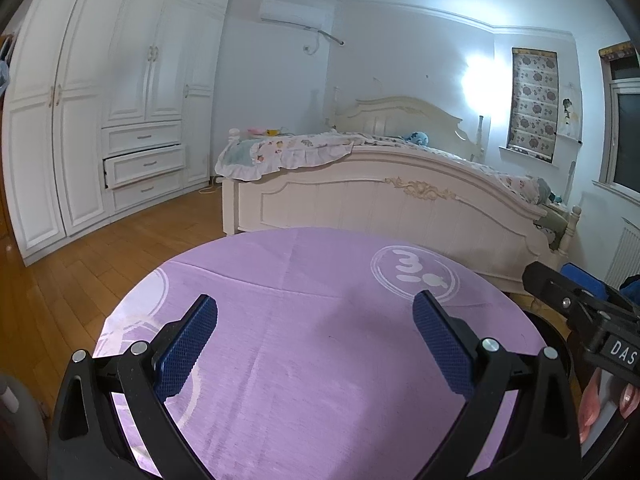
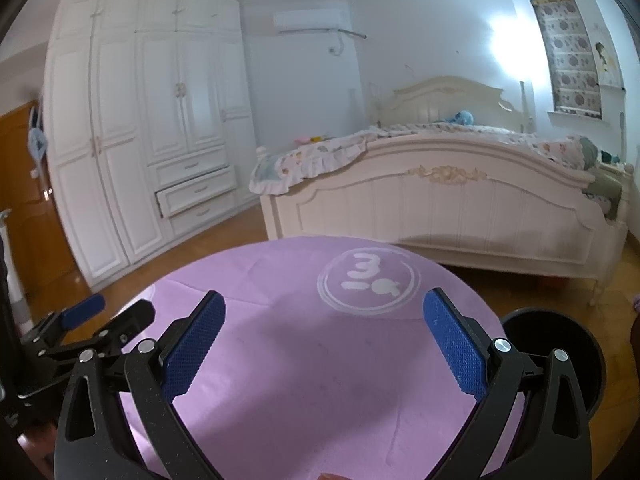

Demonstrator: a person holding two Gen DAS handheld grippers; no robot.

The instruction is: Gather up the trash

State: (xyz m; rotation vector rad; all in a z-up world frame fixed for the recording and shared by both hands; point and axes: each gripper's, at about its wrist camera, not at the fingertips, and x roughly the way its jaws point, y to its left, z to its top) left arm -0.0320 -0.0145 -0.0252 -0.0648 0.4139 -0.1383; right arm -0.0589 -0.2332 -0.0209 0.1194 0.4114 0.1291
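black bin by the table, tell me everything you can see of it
The black bin is a round, dark, open-topped container, plastic by the look of it, standing upright on the wooden floor at the right edge of the purple-clothed round table. The right wrist view shows its rim and dark interior; no contents can be made out. The finger of the right gripper overlaps its near side in the picture. The left wrist view shows only a sliver of it.

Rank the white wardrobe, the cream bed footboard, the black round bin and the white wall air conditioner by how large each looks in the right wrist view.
1. White panelled wardrobe
2. Cream carved bed footboard; close to the wardrobe, so this order is unsure
3. Black round bin; partly hidden and nearest the camera, so unsure
4. White wall air conditioner
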